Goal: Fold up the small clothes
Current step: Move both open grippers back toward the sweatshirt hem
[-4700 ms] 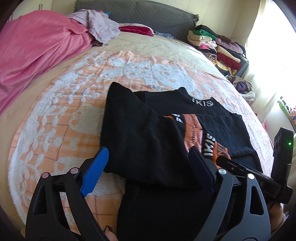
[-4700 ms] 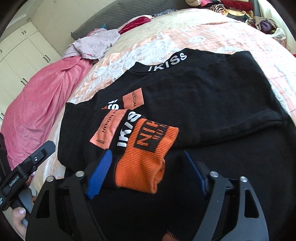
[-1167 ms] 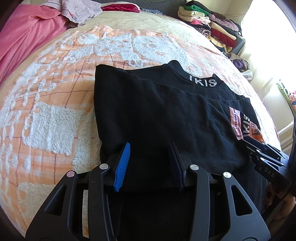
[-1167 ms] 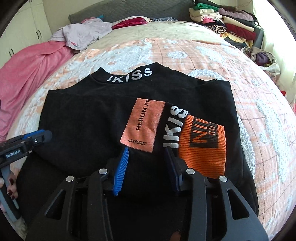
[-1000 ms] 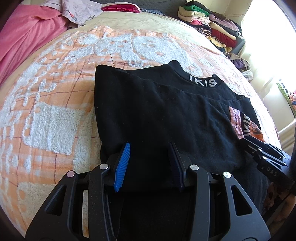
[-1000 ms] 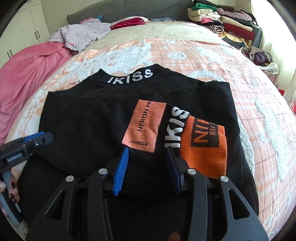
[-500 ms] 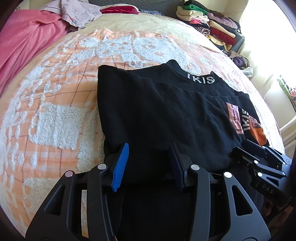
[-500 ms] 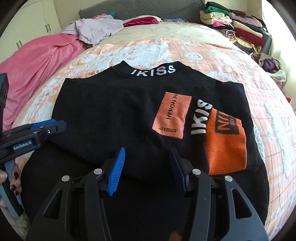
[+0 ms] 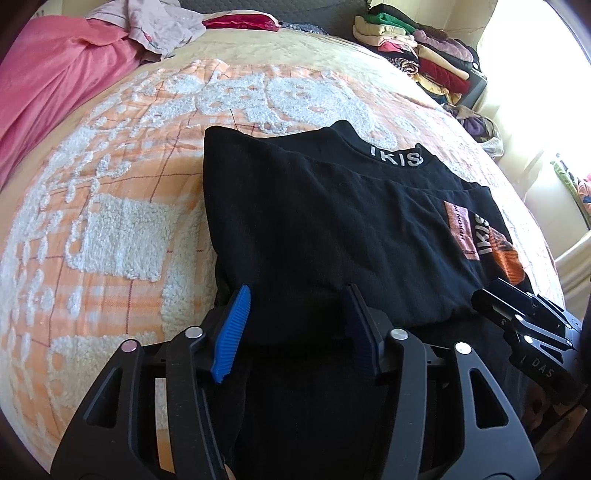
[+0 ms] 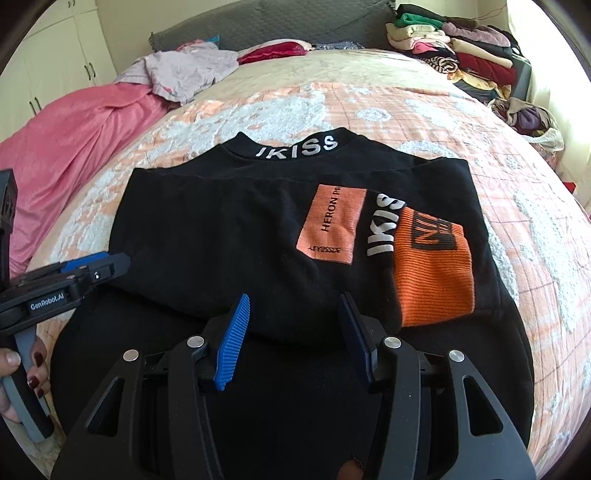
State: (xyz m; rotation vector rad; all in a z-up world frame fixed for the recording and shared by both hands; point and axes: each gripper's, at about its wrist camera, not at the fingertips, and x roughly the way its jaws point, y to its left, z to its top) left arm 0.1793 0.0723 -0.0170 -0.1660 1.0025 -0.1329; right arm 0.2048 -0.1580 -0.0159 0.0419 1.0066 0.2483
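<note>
A black sweatshirt (image 10: 229, 229) lies flat on the bed's orange-and-white bedspread (image 9: 122, 236), its collar lettered "IKISS" at the far edge and both sleeves folded in across the body — the orange cuff (image 10: 432, 273) of one sleeve rests on the right side beside an orange patch (image 10: 330, 225) and a white "IKISS" band. The near hem of the folded upper part forms a ridge running across the garment, just ahead of both claws. The left claw (image 9: 295, 325) points down at that ridge near the garment's left side; its jaws are opening, with black cloth lying in the gap between the blue pads but neither pad pressing on it. The right claw (image 10: 291, 328) stands about midway along the same ridge, its jaws parted to about the same gap and also gripping nothing, the cloth loose beneath them. In the right wrist view the left tool shows at the left edge, held by a hand (image 10: 22, 373) with dark-painted nails. A pink blanket (image 10: 70, 136) is heaped along the bed's left side, with a pale lilac garment (image 10: 184, 74) beyond it near the dark headboard (image 10: 258, 26), and a stack of folded clothes (image 10: 454, 48) sits at the far right corner.
</note>
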